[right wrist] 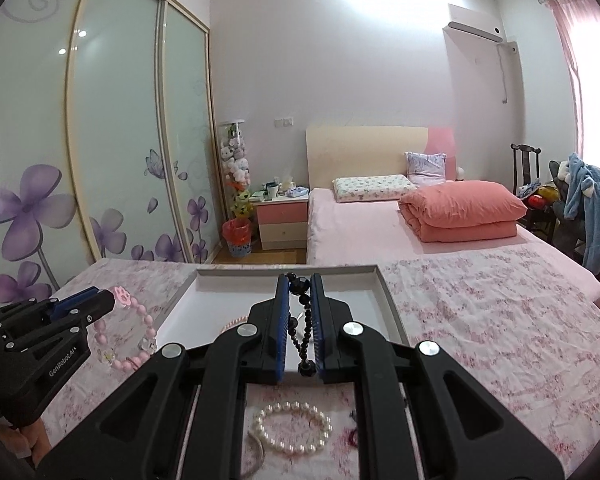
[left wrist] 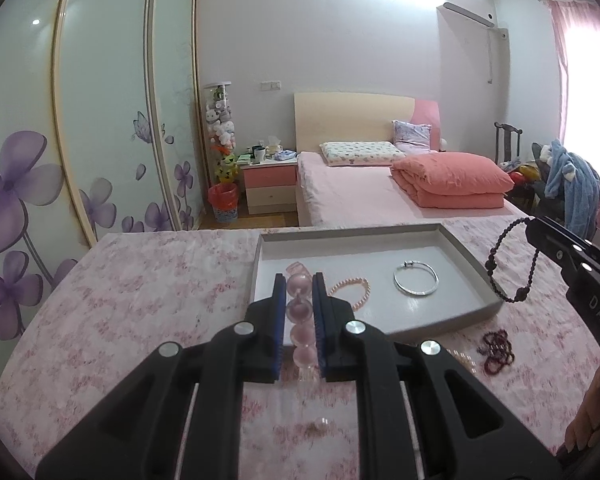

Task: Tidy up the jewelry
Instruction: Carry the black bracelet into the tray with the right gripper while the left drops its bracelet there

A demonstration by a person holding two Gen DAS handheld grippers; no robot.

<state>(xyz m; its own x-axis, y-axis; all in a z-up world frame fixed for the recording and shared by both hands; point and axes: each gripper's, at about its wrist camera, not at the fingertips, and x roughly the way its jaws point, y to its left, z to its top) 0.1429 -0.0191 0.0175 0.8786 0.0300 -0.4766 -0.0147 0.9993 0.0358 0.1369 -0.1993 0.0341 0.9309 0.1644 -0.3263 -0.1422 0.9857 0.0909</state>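
The left tongs (left wrist: 300,300) are clamping a pink bracelet (left wrist: 299,312) above the near left corner of the tray (left wrist: 456,240). The right tongs (right wrist: 300,304) are clamping a black bracelet (right wrist: 303,320) over the tray's near edge. In the tray are lying a silver bangle (left wrist: 416,279) and a peach bracelet (left wrist: 354,290); a pearl bracelet (right wrist: 294,428) is lying on the surface (left wrist: 140,300).

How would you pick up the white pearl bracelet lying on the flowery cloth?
The white pearl bracelet lies flat as an open ring on the flowery cloth, so there is nothing to slide under. I would come straight down from above and pinch one stretch of beads, one finger inside the ring and one outside. The far side looks best, since something curved lies against its near left edge.
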